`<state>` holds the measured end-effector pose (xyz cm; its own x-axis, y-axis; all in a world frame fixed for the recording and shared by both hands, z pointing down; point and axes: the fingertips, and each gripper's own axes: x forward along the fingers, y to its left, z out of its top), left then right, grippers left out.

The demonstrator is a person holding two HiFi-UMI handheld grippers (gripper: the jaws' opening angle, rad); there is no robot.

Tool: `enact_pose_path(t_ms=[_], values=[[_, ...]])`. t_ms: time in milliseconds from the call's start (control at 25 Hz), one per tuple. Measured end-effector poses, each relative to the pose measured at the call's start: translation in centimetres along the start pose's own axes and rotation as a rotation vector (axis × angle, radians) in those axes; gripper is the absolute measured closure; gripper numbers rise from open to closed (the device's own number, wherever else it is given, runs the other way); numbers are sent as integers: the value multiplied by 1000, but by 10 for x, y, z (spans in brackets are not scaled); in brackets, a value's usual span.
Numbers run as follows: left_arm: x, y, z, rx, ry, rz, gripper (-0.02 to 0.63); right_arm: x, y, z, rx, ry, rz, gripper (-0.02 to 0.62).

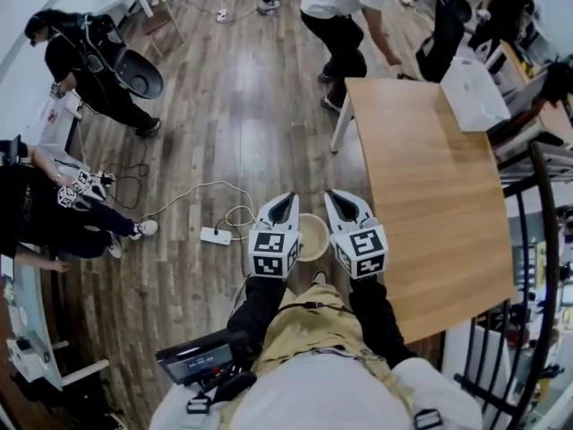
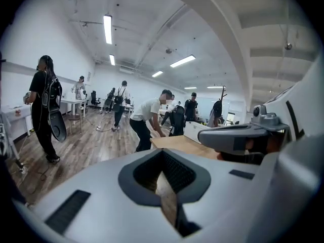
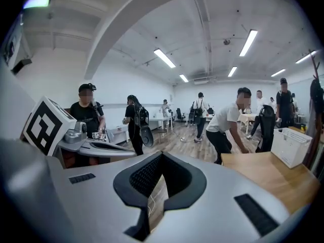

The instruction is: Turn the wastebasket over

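Observation:
A round beige wastebasket (image 1: 312,237) stands on the wood floor just ahead of the person's feet, seen from straight above, partly hidden by the grippers. My left gripper (image 1: 285,203) and right gripper (image 1: 341,200) are held side by side high above it, one on each flank, touching nothing. In the left gripper view the left gripper (image 2: 163,158) has its jaws together, nothing between them; it points across the room, nearly level. The right gripper (image 3: 161,158) likewise has its jaws closed and empty. Neither gripper view shows the wastebasket.
A long wooden table (image 1: 430,195) runs along the right, with a white crate (image 1: 473,92) at its far end and a person (image 1: 345,16) bending over it. A power strip (image 1: 216,236) and cable lie on the floor at left. Black railing (image 1: 537,267) stands far right. Other people stand around.

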<state>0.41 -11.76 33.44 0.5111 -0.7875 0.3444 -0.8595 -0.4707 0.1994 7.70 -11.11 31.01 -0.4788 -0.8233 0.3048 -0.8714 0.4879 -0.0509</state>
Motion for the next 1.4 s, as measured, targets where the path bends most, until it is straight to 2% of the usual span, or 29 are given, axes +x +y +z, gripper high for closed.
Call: enact_pose_path(t_ms=[400,640,1400], values=[[-14,8,107,70,-164,13,609,-7,-5,109,-82,-176,-17,575],[-12,15,137,94,-221,23,609,-3,-9,147,-124,-249,-16,575],[-3,17,156,120,-242,-6,609,4,-13,163,-142,-278,-29,575]])
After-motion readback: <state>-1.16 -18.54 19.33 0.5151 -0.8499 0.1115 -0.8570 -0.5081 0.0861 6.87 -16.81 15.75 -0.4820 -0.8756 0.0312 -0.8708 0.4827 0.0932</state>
